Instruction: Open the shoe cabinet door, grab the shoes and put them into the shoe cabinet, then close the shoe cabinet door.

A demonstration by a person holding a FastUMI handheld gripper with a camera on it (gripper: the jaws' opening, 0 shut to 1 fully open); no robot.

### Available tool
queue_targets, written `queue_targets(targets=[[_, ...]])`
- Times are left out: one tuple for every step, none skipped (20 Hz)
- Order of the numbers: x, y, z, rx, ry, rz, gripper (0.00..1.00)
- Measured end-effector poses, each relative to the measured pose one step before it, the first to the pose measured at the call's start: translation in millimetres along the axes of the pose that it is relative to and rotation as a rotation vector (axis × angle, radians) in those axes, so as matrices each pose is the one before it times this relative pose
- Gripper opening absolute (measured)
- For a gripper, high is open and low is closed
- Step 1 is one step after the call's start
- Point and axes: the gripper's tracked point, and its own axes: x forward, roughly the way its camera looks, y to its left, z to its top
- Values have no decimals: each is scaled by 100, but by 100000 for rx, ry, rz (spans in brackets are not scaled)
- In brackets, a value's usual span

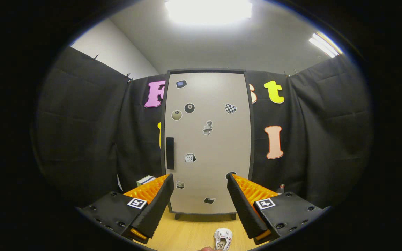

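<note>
Tall shoe cabinet (208,139) standing ahead with its sticker-dotted door closed, dark handle (170,153) at the door's left edge, small white shoe (222,239) on the wooden floor (190,233) between the fingers, gripper (201,181) spread wide, holding nothing

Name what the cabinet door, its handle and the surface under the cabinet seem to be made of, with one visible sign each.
Cabinet door: likely painted or laminated board, matte; flat, even pale-grey face with stickers lying flat on it.
Handle: probably plastic; a dark, matte upright bar.
Floor: wood or wood-look laminate; light tan with faint grain.
The open tool holds nothing, its fingers apart before the shut door.
</note>
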Motion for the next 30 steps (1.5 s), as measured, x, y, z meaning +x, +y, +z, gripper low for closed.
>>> queue_targets(targets=[[88,18,-66,38,367,48,97],[240,38,20,56,486,49,97],[278,36,-88,99,664,75,97],[285,200,-27,103,798,273,97],[526,187,174,-201,465,348,97],[532,253,285,-591,-48,267,97],[498,236,331,-738,-71,500,97],[759,346,385,-466,-124,691,97],[931,485,290,-18,68,911,97],[1007,499,304,205,-79,1003,97],[1084,379,295,207,-23,706,97],[1301,312,299,411,-49,457,97],[1244,458,4,385,248,584,97],[1252,479,41,389,652,665,97],[1266,632,-74,408,579,984,97],[1325,523,77,86,192,594,97],[1345,314,154,-284,-215,478,97],[1391,396,193,-611,-322,366,97],[1302,406,174,-817,-212,194,97],[1301,404,135,-313,-202,108,97],[1245,410,-234,643,107,240,97],[1146,412,-227,1327,473,290,97],[924,427,-148,1410,723,95,97],[982,400,-113,874,633,-126,97],[919,320,-206,312,499,-130,97],[945,212,-303,-197,282,-285,97],[823,229,-278,-580,246,-437,97],[751,177,-271,-716,480,-658,97],[643,81,-360,-464,857,-1137,97],[811,32,-275,-12,1035,-1208,97]])
